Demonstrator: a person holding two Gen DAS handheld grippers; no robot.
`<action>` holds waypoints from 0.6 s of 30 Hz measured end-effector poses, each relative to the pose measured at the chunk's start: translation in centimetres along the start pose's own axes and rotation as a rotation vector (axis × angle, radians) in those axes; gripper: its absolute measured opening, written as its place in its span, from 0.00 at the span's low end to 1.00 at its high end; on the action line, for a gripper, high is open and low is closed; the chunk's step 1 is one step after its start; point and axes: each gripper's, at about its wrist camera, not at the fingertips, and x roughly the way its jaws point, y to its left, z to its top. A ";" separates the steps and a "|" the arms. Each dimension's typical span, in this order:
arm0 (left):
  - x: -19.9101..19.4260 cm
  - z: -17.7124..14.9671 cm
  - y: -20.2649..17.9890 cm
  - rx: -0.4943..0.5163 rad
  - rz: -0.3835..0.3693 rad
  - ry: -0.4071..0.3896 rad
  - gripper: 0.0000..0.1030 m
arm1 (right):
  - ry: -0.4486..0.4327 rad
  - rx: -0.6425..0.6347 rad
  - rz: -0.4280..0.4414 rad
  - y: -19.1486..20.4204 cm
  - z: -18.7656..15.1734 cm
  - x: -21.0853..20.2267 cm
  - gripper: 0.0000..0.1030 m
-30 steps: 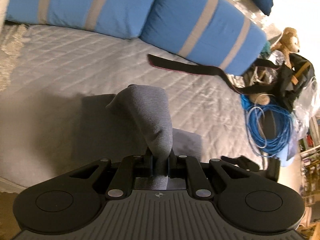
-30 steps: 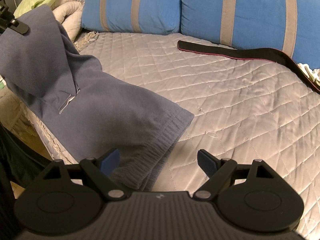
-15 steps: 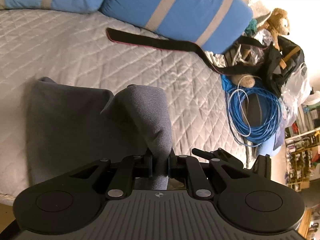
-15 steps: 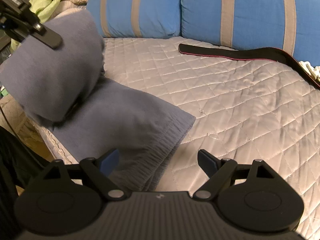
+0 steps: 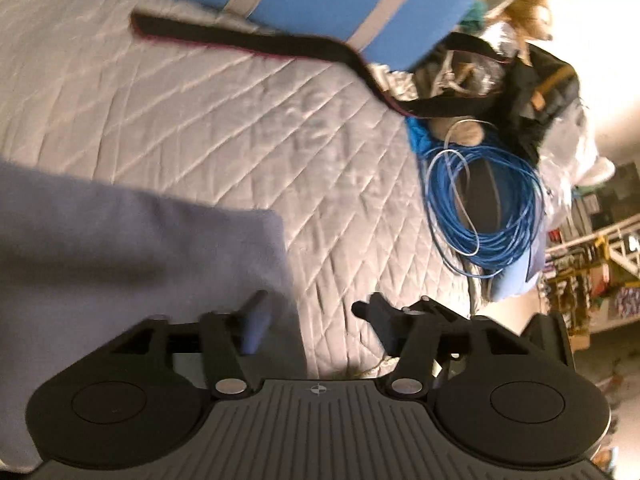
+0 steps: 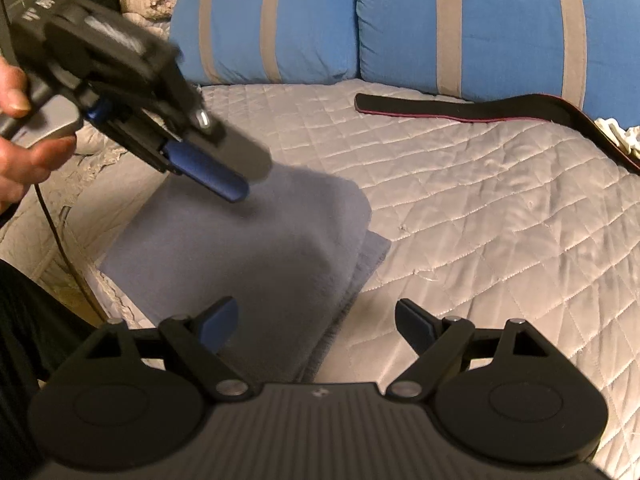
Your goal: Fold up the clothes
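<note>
A grey-blue garment [image 6: 240, 264] lies folded over on the quilted bed [image 6: 480, 240], its top layer flat on the ribbed lower layer. In the left wrist view the garment [image 5: 132, 256] fills the lower left. My left gripper [image 5: 314, 316] hovers over its right edge with the jaws opening; the cloth lies below them and neither pad presses on it. The right wrist view shows that left gripper [image 6: 248, 180], held by a hand [image 6: 24, 152], just above the garment's far end. My right gripper [image 6: 316, 322] stands open over the garment's near right edge, with nothing gripped.
Two blue pillows with grey stripes [image 6: 460, 20] line the back of the bed. A long black strap [image 6: 480, 110] lies in front of them. Off the bed's right side sit a blue cable coil [image 5: 488, 208], a black bag [image 5: 536, 92] and a plush toy [image 5: 528, 4].
The left gripper swung right and down, laid the lifted cloth over the rest of the garment, and let go of it. The right gripper has not moved.
</note>
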 end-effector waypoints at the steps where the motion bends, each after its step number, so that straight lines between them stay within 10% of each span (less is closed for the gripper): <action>1: -0.5 -0.1 0.0 0.022 0.004 -0.014 0.55 | 0.004 0.002 0.001 -0.1 0.0 0.1 0.89; 18: -9.5 -7.2 11.0 0.153 0.455 -0.228 0.56 | 0.086 0.304 0.190 -2.9 -0.2 1.1 0.75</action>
